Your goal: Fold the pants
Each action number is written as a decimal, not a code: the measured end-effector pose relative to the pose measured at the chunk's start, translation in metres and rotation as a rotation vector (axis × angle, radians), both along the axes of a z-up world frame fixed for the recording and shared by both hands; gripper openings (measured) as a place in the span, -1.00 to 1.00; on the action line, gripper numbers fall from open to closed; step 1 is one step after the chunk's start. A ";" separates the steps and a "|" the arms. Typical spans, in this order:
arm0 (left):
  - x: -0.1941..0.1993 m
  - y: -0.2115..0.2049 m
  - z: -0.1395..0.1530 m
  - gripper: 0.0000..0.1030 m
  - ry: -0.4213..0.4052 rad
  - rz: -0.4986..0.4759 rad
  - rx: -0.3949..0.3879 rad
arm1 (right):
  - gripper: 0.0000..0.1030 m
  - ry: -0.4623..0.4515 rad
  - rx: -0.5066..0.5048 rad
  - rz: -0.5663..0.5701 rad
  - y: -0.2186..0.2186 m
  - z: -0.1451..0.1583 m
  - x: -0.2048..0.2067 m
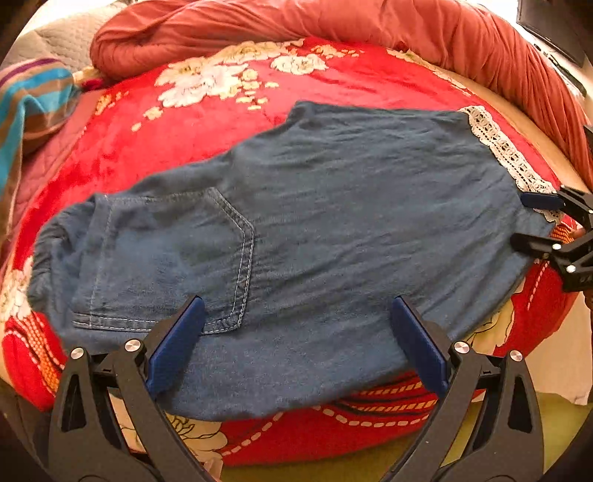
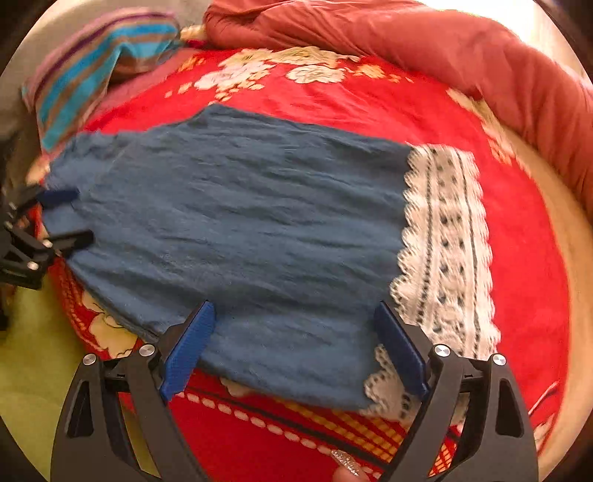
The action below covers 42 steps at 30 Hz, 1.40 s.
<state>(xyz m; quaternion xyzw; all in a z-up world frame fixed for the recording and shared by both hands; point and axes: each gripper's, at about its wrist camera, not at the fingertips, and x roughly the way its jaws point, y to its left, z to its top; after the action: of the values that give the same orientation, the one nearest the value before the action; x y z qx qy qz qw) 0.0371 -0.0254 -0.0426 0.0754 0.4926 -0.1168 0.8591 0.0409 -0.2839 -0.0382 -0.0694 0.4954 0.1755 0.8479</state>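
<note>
Blue denim pants [image 1: 315, 230] lie flat across a red flowered blanket [image 1: 229, 122], folded lengthwise, with a back pocket [image 1: 178, 267] at the left and a white lace hem [image 1: 507, 152] at the right. My left gripper [image 1: 296, 333] is open over the near edge by the pocket. My right gripper [image 2: 296, 333] is open over the near edge at the hem end [image 2: 444, 244]. Each gripper also shows at the edge of the other's view: the right one [image 1: 533, 218] and the left one [image 2: 70, 215]; both are open there.
A rolled coral quilt [image 1: 333, 33] lies along the far side and right of the bed. A striped cloth [image 1: 33, 107] sits at the far left. Yellow-green floor [image 2: 29, 356] shows below the bed's near edge.
</note>
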 end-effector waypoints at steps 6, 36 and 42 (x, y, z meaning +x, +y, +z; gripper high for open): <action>-0.002 0.000 0.000 0.82 -0.004 0.005 0.009 | 0.69 -0.018 -0.007 0.006 0.003 0.000 -0.003; -0.004 -0.037 0.074 0.82 -0.178 -0.021 -0.058 | 0.87 -0.206 0.175 -0.215 -0.104 0.067 -0.008; 0.017 -0.071 0.091 0.82 -0.182 -0.086 -0.076 | 0.87 -0.213 0.183 -0.224 -0.110 0.066 -0.013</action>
<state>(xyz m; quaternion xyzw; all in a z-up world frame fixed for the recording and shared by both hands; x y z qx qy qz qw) 0.0543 -0.0961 0.0483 0.0741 0.4041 -0.1651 0.8966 0.0283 -0.3942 0.0278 0.0457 0.3894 0.1160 0.9126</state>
